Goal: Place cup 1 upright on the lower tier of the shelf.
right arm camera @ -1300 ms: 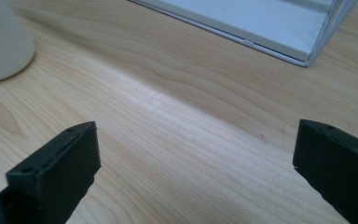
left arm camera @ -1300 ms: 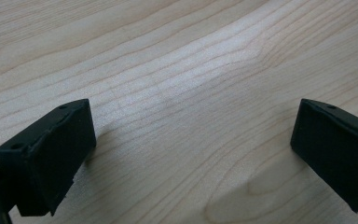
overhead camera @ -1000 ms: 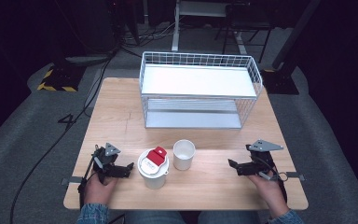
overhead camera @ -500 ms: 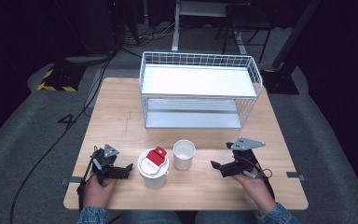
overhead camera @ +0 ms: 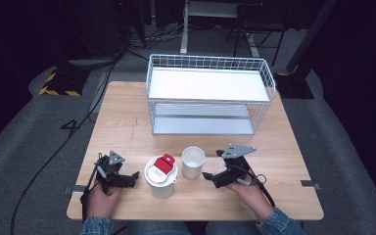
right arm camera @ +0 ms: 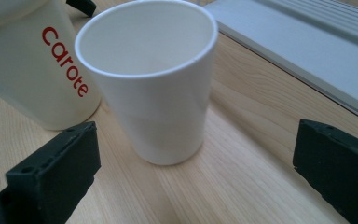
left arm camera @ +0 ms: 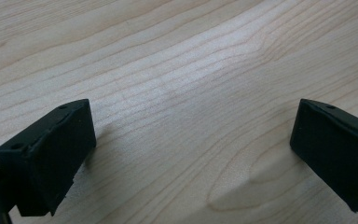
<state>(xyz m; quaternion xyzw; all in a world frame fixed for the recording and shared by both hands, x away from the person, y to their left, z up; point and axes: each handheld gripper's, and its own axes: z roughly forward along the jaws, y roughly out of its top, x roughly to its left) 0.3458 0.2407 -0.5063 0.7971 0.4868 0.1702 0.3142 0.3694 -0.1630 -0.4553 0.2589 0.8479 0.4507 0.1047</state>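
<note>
Overhead, a white paper cup stands upright on the wooden desk, just beside a white lidded container with a red flap, with the right gripper near it. The left gripper view has its jaws wide apart over bare wood. The right gripper view has jaws apart, the cup between them but untouched.

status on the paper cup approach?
Right hand-held gripper open, aimed at paper cup, not touching. Left hand-held gripper open over bare table. Lidded container stands beside the cup.
</note>
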